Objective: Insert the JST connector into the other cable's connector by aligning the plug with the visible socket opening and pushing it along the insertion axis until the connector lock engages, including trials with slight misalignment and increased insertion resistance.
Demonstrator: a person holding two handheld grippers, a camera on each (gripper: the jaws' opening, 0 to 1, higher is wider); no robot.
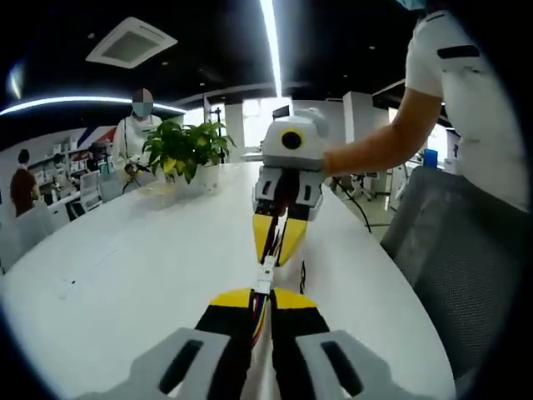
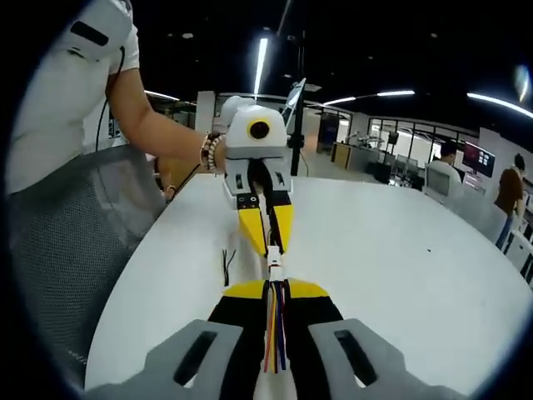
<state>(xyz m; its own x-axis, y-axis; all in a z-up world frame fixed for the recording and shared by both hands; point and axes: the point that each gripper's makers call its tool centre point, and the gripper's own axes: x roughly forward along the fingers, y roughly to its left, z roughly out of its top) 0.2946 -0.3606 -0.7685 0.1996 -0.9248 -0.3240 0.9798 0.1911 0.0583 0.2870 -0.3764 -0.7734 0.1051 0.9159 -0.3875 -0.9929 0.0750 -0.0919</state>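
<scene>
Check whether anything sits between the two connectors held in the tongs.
Nothing visible does. The left tongs and right tongs hold their cables nose to nose, and the white connectors already meet above the white table.

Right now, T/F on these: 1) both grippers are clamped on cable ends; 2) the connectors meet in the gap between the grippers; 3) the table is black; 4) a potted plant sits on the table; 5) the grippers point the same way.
1) True. The left gripper is shut on a multicoloured cable; the right gripper is shut on another cable.
2) True. The white connector sits between the two sets of yellow tips; whether it has locked cannot be told.
3) False. The table is white.
4) True. A potted plant stands at the table's far end in the left gripper view.
5) False. They face each other, tip to tip.
</scene>
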